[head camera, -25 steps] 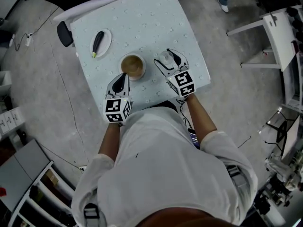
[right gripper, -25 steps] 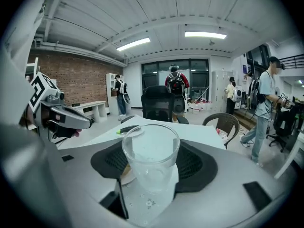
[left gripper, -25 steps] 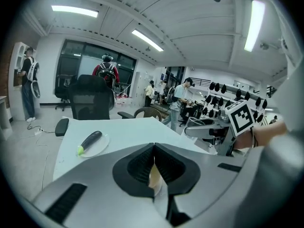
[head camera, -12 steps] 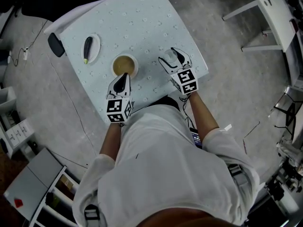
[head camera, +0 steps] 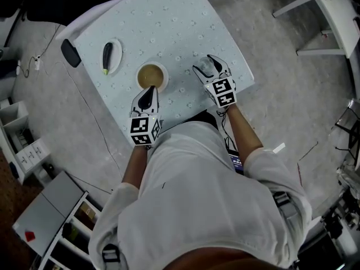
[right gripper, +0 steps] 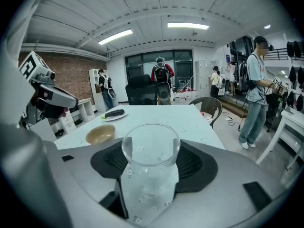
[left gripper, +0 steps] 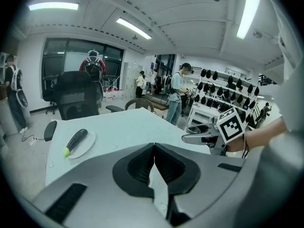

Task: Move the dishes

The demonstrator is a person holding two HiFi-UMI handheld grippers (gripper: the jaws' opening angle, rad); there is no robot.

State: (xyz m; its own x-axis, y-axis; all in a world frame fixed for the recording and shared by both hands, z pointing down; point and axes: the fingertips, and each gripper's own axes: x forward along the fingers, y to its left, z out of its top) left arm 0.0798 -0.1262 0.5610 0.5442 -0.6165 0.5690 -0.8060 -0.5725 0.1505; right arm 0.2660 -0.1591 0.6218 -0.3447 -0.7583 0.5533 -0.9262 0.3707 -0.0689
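My right gripper pinches the clear glass by the near right corner of the table; my left gripper, jaws pressed together and empty, sits just beside the tan bowl.

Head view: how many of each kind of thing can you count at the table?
Plate: 1
Bowl: 1
Glass: 1
Eggplant: 1
Total: 4
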